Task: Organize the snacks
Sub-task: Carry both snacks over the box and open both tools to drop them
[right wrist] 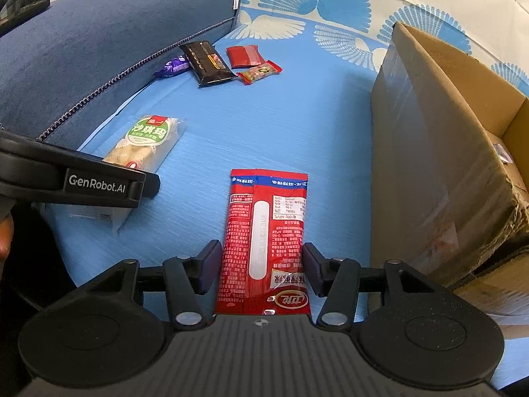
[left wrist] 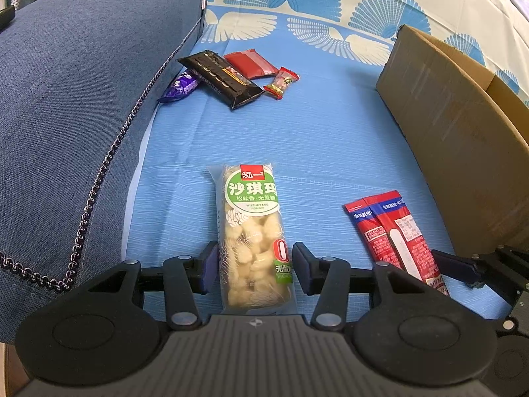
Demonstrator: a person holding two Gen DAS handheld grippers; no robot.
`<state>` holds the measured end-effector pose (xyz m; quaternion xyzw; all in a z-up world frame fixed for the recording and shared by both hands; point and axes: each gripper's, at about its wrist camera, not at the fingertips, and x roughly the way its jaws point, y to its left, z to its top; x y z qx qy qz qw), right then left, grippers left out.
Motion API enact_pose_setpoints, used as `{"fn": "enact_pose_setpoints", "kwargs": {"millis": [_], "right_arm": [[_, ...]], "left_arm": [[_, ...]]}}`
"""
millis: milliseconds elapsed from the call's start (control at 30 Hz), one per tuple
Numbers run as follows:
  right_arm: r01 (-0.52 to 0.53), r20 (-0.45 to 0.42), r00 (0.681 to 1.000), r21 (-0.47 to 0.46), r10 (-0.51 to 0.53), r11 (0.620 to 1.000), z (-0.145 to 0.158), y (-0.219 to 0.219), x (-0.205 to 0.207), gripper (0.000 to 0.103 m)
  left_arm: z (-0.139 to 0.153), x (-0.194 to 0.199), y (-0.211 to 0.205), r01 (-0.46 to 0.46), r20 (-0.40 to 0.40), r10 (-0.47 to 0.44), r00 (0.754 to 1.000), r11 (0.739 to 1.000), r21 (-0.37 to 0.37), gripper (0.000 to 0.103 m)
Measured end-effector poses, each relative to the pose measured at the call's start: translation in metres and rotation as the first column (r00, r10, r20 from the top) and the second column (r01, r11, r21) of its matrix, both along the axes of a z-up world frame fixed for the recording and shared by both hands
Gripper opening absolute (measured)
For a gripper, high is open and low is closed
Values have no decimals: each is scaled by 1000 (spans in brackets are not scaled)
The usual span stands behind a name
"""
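- Snacks mostly unsorted: my left gripper [left wrist: 254,266] straddles the rice cake [left wrist: 253,231], my right gripper [right wrist: 261,264] the red packet [right wrist: 264,241], jaws spread.
- Four more wait at the sofa's far edge; the box [right wrist: 429,165] stands right.

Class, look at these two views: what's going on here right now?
A person is sorting snacks on a blue bedsheet with two handheld claws. The left claw straddles the green-labelled sachima pack; the right claw straddles the red packet. Both look open, nothing lifted. Four small snacks wait farther back; the cardboard box stands right.
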<state>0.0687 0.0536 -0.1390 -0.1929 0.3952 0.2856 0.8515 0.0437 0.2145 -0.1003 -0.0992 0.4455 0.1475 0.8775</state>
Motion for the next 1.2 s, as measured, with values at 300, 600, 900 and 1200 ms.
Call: {"fn": "enact_pose_setpoints", "kwargs": {"millis": [300, 600, 900, 1200], "right_arm": [[-37, 47, 998, -12, 38, 999, 2, 2, -4, 46], [-34, 72, 997, 33, 31, 999, 10, 3, -1, 46], [-84, 147, 986, 67, 73, 994, 26, 9, -4, 46], [-95, 208, 977, 199, 53, 975, 60, -3, 0, 46]], "left_arm": [[-3, 3, -3, 9, -5, -9, 1000, 1000, 21, 53], [2, 2, 0, -9, 44, 8, 999, 1000, 26, 39], [24, -12, 6, -54, 234, 56, 971, 998, -16, 39], [39, -25, 24, -69, 339, 116, 933, 986, -149, 39]]}}
